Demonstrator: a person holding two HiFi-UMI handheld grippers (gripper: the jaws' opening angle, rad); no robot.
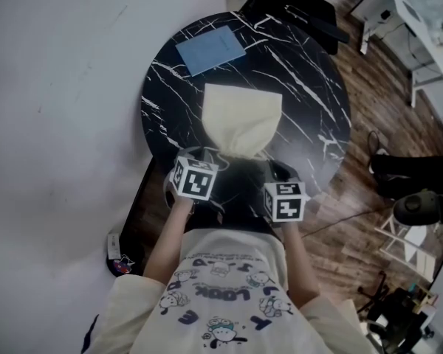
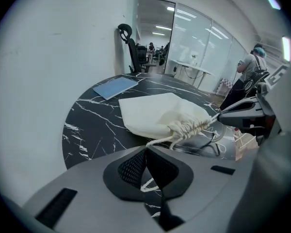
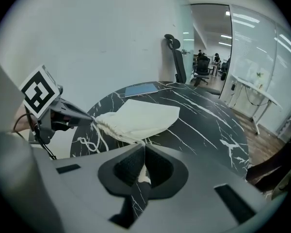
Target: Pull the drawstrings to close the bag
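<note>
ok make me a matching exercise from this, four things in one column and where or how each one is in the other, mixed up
Column one
1. bag
2. blue notebook
3. left hand-held gripper
4. office chair

Column two
a. shut on a drawstring
b. stands beyond the table
c. lies mid-table, mouth gathered
d. lies flat near the table's far edge

Pairs: 1-c, 2-d, 3-a, 4-b
</note>
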